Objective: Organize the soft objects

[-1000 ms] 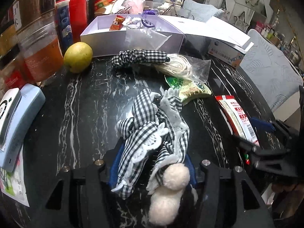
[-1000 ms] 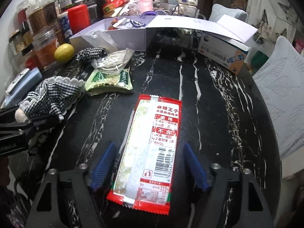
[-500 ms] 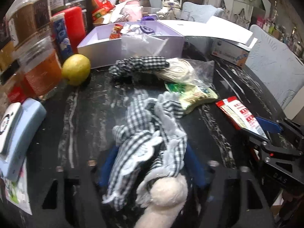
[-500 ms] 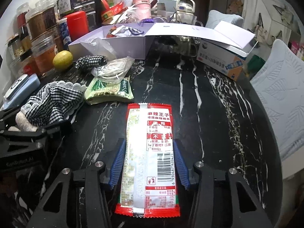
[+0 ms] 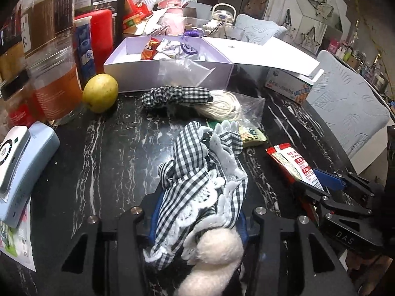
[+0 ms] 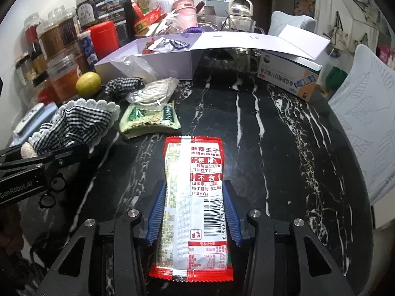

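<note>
A black-and-white checked cloth with lace trim and white pom-poms lies on the black marble table, bunched between the blue pads of my left gripper. Its jaws are closing and press the fabric from both sides. The right wrist view shows the same cloth in the left gripper at the left edge. My right gripper is shut on a red-and-white snack packet lying flat on the table, pads tight on its long edges. In the left wrist view, that packet and right gripper sit at the right.
An open lavender box with small items stands behind. In front of it lie a second checked fabric piece, a clear bag of cord and a green packet. A lemon, jars and a blue-white device crowd the left.
The right jaws have closed from wide apart onto the snack packet. The left jaws have drawn in on the checked cloth. Neither hand has shifted much.
</note>
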`<state>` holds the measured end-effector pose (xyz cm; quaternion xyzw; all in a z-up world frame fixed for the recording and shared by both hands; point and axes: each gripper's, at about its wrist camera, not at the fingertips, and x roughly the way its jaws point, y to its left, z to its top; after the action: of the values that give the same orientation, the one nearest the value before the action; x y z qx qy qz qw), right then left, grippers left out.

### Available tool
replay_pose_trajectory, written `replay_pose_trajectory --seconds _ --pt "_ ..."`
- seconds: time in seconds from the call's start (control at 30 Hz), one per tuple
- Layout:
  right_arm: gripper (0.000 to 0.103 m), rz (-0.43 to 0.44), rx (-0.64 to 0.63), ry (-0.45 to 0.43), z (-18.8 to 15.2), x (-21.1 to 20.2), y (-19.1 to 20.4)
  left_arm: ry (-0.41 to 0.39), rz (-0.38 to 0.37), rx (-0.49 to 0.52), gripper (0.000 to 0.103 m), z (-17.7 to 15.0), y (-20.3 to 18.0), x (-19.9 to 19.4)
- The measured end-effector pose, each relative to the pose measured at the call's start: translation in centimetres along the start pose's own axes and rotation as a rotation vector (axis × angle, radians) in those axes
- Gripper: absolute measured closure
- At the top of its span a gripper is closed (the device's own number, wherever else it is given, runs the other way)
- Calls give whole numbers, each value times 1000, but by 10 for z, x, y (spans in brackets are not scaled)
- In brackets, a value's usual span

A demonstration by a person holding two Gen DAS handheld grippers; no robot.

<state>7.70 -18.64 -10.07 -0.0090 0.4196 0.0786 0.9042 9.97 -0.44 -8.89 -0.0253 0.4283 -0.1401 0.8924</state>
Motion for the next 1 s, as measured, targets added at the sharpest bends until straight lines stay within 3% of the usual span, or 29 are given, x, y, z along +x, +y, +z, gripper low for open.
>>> replay_pose_trajectory --seconds 0.63,1.0 --pt "59 107 -44 -126 10 -51 18 -80 -22 -6 57 15 -10 -40" --pt "59 170 -96 -221 46 -81 19 -217 -17 1 57 53 -16 -77"
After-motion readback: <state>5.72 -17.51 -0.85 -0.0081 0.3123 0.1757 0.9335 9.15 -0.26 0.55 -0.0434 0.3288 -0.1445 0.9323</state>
